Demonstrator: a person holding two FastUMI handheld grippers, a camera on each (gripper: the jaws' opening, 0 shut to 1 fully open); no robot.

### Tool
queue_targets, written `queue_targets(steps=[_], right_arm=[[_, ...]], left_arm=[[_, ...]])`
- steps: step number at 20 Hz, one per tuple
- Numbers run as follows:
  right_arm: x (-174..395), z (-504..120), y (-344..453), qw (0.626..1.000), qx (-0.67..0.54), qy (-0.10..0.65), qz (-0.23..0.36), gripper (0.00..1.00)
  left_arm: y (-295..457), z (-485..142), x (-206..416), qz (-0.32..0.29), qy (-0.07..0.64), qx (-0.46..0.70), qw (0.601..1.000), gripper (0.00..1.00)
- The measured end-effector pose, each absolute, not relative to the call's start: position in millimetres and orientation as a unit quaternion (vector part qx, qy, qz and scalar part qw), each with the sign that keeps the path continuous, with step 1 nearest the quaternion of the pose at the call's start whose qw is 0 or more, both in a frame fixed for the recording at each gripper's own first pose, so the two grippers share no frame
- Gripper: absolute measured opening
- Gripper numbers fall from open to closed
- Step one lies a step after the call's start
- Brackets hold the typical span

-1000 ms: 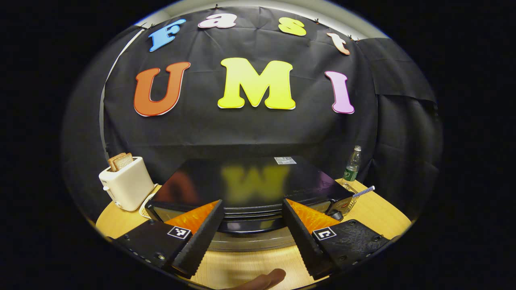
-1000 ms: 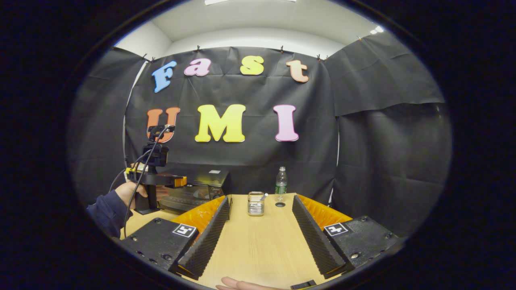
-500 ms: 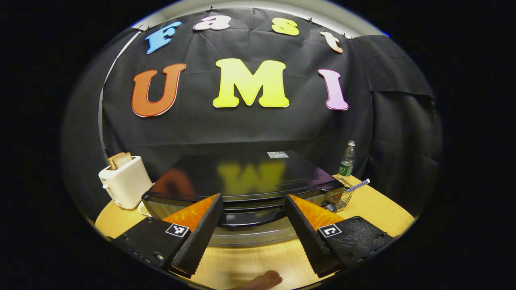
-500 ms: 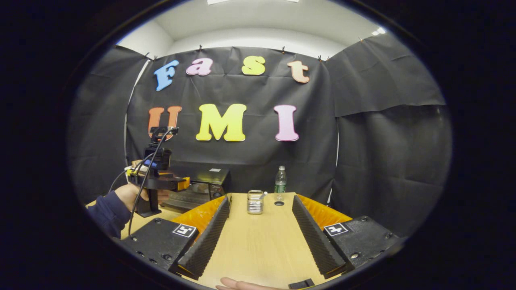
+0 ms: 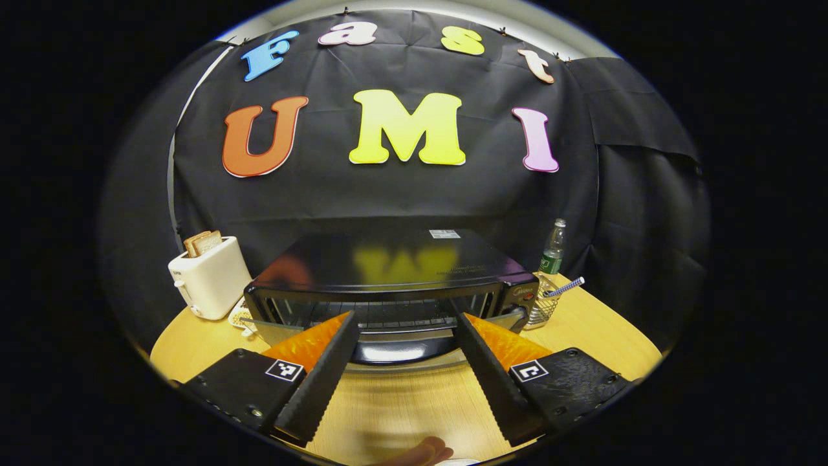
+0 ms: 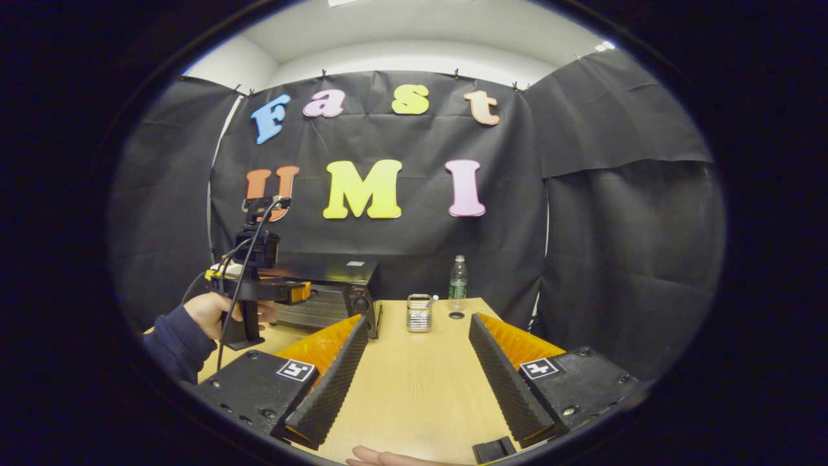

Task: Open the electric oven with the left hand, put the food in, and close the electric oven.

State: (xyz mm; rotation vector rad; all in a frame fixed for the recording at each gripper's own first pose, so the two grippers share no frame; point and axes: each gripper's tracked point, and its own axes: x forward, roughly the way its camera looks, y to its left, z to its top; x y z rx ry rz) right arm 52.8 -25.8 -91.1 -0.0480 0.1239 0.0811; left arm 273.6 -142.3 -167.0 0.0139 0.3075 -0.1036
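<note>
While our left gripper [image 5: 404, 362] hangs with fingers spread, gripping nothing, electric oven [image 5: 394, 278] sits at its 12 o'clock, long axis side to side, front facing us, door [image 5: 388, 346] part-lowered, rack visible. Right gripper [image 6: 414, 375] likewise spread, over wooden table [image 6: 414, 362]; oven at its 10 o'clock.

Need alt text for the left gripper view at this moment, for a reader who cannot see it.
The left gripper, open, faces the black electric oven on a wooden table; its door hangs partly open, showing the rack. A white toaster with bread stands left, a bottle and wire basket right.
</note>
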Motion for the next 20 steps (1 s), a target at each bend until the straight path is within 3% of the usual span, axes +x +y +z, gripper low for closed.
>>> queue_targets(steps=[11, 18, 19, 20], right_arm=[[19.3, -108.4, -18.2, 0.997, -0.033, 0.064, 0.038, 0.98], [11.6, -115.3, -18.1, 0.996, -0.031, 0.073, 0.033, 1.00], [11.3, -116.6, -18.5, 0.996, -0.031, 0.074, 0.031, 1.00], [12.0, -117.2, -18.3, 0.996, -0.030, 0.074, 0.031, 1.00]], left_arm=[[-144.6, -225.7, 195.8, -0.060, 0.205, 0.001, 0.977, 1.00], [-149.7, -284.5, 163.9, -0.070, 0.286, -0.051, 0.954, 0.96], [-152.2, -294.6, 160.1, -0.073, 0.301, -0.065, 0.948, 1.00], [-152.3, -303.7, 157.5, -0.074, 0.314, -0.074, 0.943, 0.94]])
